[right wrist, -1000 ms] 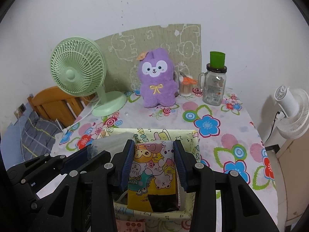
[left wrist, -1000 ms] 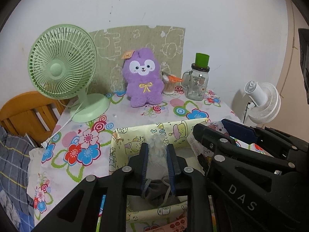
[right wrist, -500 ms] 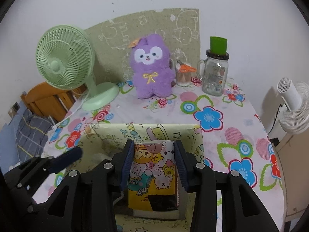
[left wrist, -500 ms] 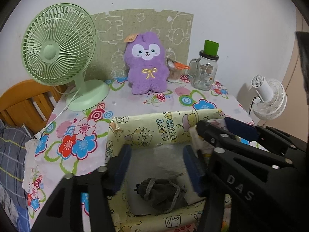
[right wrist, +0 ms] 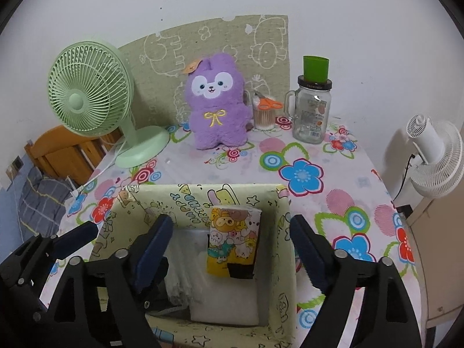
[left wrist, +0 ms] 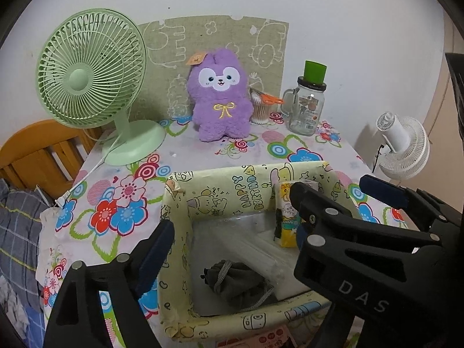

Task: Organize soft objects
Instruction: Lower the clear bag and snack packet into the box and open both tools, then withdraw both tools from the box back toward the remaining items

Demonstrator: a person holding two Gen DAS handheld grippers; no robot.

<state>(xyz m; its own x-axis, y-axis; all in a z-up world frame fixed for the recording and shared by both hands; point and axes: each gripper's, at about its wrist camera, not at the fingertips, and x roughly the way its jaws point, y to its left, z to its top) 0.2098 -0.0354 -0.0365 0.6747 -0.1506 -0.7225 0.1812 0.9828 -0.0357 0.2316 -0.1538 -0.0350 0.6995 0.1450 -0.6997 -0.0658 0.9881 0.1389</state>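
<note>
Both grippers sit over the yellow cartoon-print box (right wrist: pixel 203 200) at the near edge of the floral table (right wrist: pixel 319 156). Your right gripper (right wrist: pixel 232 232) has its jaws wide apart, nothing between them; the tissue pack (right wrist: pixel 232 243) w/ the animal print stands upright inside the box, leaning on the far wall toward the right side, clear of both pads. Your left gripper (left wrist: pixel 232 226) is also spread open and empty, only its left finger in plain view; the right gripper crosses in front of the rest. Below it the grey drawstring pouch (left wrist: pixel 235 281) lies on the box floor near the front-left corner, partly on a clear plastic bag (left wrist: pixel 261 249).

Judgement: both items look dropped off, so the step now is backing out clean. Lift straight up, jaws kept open, so a pad doesn't catch the paper wall or knock the pack flat. Watch the two grippers: they sit v. close over the box, so pull them out one at a time.

The purple plush (right wrist: pixel 217 101) sits at the far edge, btwn the green fan (right wrist: pixel 90 98) and the glass jar (right wrist: pixel 311 116) — prob. the next soft item. When you go for it, come in low from the front and pinch the body, not an ear; mind the cotton-swab cup w/ scissors (right wrist: pixel 264 113) just beside it.
</note>
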